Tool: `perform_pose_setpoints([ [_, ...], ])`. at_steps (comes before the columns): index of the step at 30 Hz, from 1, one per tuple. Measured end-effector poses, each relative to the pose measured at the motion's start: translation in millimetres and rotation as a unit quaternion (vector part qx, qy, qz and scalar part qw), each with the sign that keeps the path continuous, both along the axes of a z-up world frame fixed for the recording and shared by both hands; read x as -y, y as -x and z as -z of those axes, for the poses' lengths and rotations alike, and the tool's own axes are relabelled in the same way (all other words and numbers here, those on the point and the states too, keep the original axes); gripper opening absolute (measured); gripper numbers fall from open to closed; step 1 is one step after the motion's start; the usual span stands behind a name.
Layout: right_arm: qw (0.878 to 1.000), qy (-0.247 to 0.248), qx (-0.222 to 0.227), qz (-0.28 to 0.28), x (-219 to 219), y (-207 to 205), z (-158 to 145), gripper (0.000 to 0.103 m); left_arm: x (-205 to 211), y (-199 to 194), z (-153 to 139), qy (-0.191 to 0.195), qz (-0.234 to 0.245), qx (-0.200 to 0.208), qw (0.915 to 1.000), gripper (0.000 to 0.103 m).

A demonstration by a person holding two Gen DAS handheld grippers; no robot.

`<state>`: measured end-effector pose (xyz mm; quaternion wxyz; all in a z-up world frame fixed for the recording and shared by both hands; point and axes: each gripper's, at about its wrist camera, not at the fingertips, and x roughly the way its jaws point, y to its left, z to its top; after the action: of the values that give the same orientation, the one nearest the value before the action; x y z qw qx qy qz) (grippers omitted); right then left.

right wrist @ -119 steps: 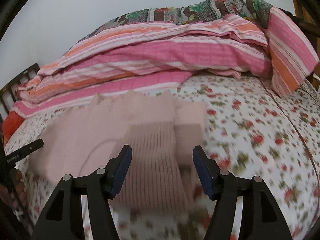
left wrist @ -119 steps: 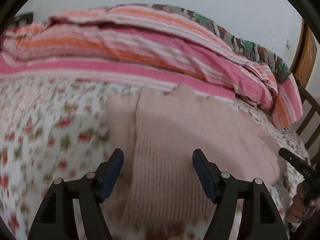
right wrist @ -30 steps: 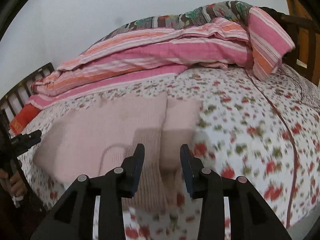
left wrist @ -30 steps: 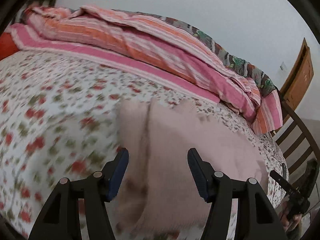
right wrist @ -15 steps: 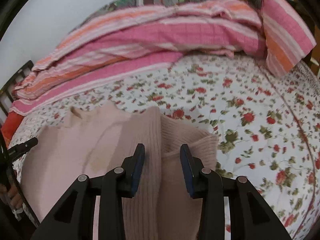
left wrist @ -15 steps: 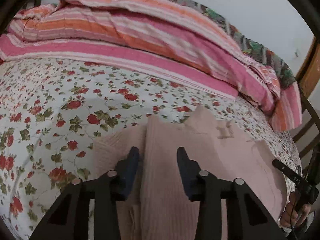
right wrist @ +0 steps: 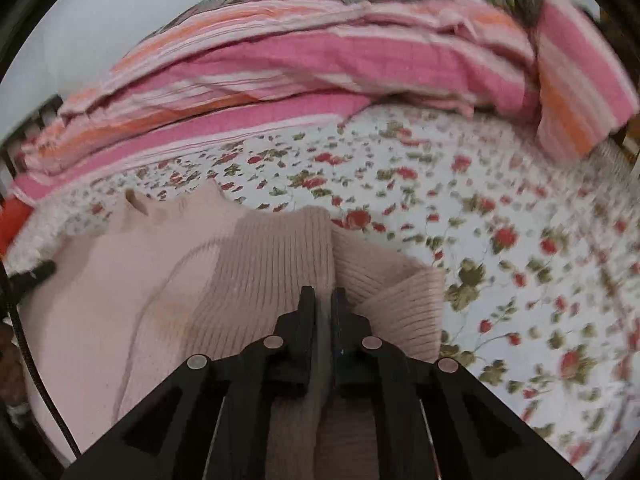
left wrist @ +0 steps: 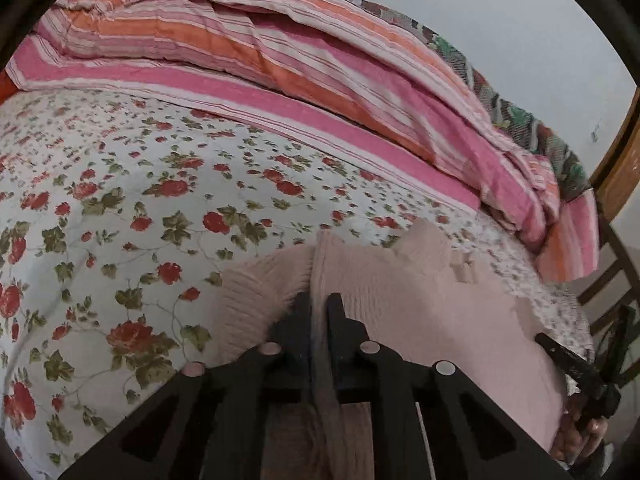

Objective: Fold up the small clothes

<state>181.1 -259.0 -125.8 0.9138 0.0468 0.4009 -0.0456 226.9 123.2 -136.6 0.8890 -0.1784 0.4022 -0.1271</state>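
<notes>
A pale pink knitted sweater lies on the flowered bedsheet, sleeves folded in. My left gripper is shut on the sweater's left folded edge, a ridge of knit pinched between its jaws. In the right wrist view, my right gripper is shut on the sweater at its right folded edge, beside the ribbed sleeve cuff. Each gripper's far tip shows at the edge of the other's view.
A pink and orange striped quilt is heaped along the far side of the bed, also in the right wrist view. A wooden bed frame stands at the right.
Both grippers have closed from part open to shut on the sweater's side edges. The fabric has bunched up between the jaws and the views have shifted closer to the sweater.
</notes>
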Motion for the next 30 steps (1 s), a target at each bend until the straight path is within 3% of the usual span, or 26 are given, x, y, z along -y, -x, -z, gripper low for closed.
perform_pose_setpoints([
  [4,0.999,0.018,0.035,-0.029,-27,19,-20,0.034,-9,11,-6,0.030,0.014,0.006,0.9994,0.026],
  [7,0.997,0.013,0.056,-0.061,-58,28,-32,0.037,-13,23,-8,0.027,0.010,0.015,0.9995,0.031],
  [9,0.995,-0.008,0.049,-0.086,-83,27,-32,0.040,-15,30,-8,0.035,0.014,0.016,0.9992,0.049],
  [10,0.995,-0.011,0.044,-0.091,-91,25,-29,0.041,-17,34,-7,0.036,0.012,0.017,0.9991,0.052],
  [12,0.995,-0.002,0.026,-0.095,-111,18,-20,0.041,-18,42,-7,0.013,-0.004,0.014,0.9998,0.065],
  [15,0.997,0.024,0.011,-0.073,-129,14,-8,0.041,-19,55,-3,-0.023,-0.010,0.008,0.9996,0.065],
  [22,0.997,0.043,0.006,-0.057,-134,5,-6,0.042,-25,76,-2,-0.044,-0.010,0.018,0.9988,0.067],
  [30,0.997,0.044,-0.048,-0.036,-132,-34,-1,0.042,-26,81,-4,-0.048,0.005,0.025,0.9985,0.067],
])
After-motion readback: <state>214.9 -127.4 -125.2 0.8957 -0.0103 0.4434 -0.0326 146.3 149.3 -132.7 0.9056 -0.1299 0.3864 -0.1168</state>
